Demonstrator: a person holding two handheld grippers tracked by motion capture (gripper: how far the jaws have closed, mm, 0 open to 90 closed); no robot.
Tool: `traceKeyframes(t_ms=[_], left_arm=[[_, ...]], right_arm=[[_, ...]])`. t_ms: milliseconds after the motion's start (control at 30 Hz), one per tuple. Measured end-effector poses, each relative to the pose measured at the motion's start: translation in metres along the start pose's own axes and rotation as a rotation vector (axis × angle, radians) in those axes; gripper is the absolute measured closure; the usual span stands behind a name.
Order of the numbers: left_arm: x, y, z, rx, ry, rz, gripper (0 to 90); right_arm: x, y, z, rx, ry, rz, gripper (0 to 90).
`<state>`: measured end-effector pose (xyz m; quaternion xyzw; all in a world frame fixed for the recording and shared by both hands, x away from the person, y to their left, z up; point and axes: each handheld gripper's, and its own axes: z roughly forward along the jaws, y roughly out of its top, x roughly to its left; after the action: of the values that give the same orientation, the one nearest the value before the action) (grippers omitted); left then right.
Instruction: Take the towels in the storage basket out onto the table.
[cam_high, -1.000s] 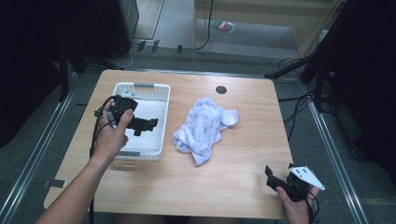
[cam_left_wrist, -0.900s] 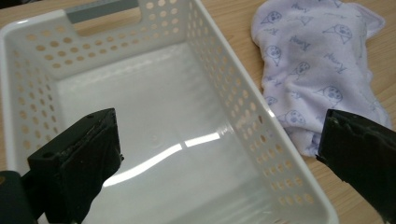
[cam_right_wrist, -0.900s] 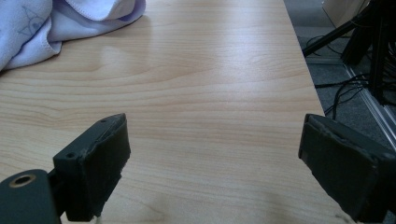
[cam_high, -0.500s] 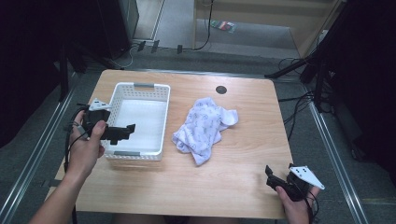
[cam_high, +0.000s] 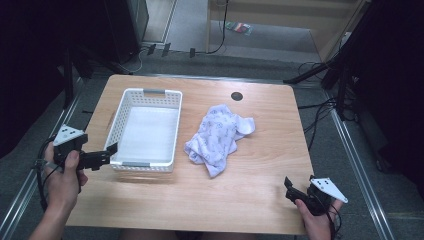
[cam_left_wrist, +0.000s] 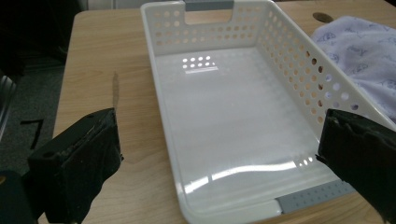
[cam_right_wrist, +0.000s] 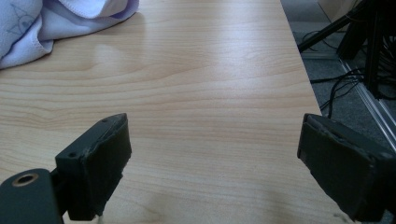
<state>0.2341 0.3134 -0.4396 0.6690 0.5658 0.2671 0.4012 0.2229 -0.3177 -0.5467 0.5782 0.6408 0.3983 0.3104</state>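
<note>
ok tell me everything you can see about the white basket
The white basket is a shallow rectangular plastic tray with round holes through its walls, a cut-out handle in each short end capped by a grey strip, and a smooth glossy floor. It looks empty and sits flat on the left half of the wooden table. The left gripper, open, hovers at its near left corner; contact is unclear. The cloth lies apart.

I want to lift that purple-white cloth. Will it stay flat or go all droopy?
Probably droopy: the cloth lies crumpled in soft folds on the table, so it likely sags from wherever it's pinched. It looks thin, so probably light. Pushed, it would likely bunch up rather than slide whole.
</note>
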Motion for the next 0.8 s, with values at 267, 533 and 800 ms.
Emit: traceKeyframes(t_ms=[267, 533, 800], left_arm=[[0.030, -0.044, -0.009, -0.102, 0.009, -0.054, 0.0], [0.054, -0.088, -0.010, -0.169, 0.036, -0.107, 0.0], [0.070, -0.117, 0.003, -0.121, 0.098, -0.135, 0.0]], right_arm=[[-0.001, 0.000, 0.001, 0.015, -0.005, 0.012, 10.0], [-0.001, 0.000, 0.001, 0.026, -0.014, 0.014, 10.4], [-0.002, 0.000, 0.001, 0.041, -0.027, 0.029, 10.6]])
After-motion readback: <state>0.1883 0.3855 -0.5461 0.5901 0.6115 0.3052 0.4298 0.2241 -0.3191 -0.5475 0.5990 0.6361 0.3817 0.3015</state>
